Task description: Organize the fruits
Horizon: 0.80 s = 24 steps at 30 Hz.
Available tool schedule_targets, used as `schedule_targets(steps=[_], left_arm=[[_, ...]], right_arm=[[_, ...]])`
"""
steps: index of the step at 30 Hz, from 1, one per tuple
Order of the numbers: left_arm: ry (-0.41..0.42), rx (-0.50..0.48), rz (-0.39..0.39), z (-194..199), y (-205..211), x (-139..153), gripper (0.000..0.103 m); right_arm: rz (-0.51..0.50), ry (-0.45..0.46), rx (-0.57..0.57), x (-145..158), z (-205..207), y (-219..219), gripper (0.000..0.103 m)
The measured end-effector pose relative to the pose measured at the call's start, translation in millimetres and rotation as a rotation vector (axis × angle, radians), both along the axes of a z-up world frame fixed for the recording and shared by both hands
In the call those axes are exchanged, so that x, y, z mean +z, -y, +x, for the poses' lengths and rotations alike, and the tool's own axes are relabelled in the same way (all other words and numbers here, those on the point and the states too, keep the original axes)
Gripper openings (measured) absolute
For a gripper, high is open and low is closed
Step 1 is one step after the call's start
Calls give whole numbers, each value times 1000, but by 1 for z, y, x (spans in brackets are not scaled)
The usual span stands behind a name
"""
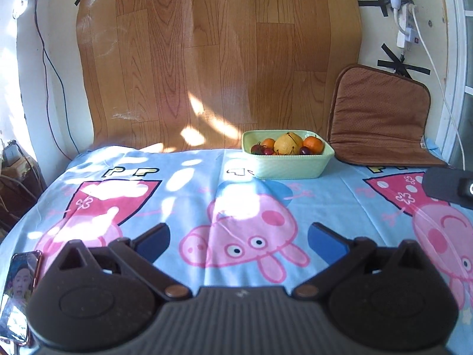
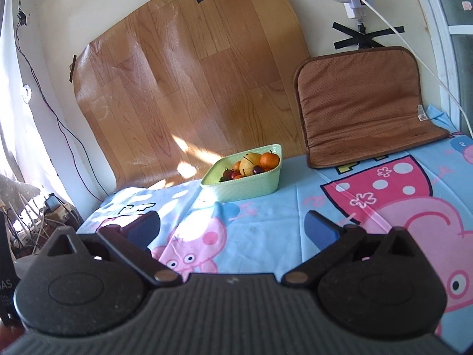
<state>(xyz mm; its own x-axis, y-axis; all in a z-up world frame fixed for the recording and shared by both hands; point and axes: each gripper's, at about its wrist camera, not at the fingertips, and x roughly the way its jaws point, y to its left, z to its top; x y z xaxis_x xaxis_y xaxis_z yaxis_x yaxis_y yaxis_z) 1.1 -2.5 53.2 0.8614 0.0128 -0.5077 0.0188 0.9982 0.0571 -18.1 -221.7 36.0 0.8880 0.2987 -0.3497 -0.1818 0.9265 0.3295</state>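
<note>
Fruits are being viewed from well back by both grippers. The left gripper [image 1: 239, 238] is being held with fingers spread wide, gripping and touching nothing above the cartoon cloth [image 1: 189, 189]; the right gripper [image 2: 232, 227] is being held likewise. Farther off, one green basket [image 1: 291, 169] is sitting at the cloth's far edge, carrying one yellow pear [image 1: 288, 143], two oranges [image 1: 314, 144] and several small dark fruits, too small for counting

The phone [image 1: 19, 295] is cut off by the frame's left edge, and the small dark fruits [image 1: 261, 149] sit half-hidden in the basket [image 1: 288, 167].
</note>
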Motion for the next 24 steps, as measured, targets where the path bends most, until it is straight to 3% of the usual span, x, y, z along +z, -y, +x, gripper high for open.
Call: schedule_targets(steps=[17, 24], left_arm=[[-10, 48, 128, 0, 6, -21, 103], [-26, 45, 142, -1, 7, -25, 103]], right_arm=[[-31, -4, 16, -10, -5, -6, 103], [-27, -4, 33, -10, -8, -9, 103]])
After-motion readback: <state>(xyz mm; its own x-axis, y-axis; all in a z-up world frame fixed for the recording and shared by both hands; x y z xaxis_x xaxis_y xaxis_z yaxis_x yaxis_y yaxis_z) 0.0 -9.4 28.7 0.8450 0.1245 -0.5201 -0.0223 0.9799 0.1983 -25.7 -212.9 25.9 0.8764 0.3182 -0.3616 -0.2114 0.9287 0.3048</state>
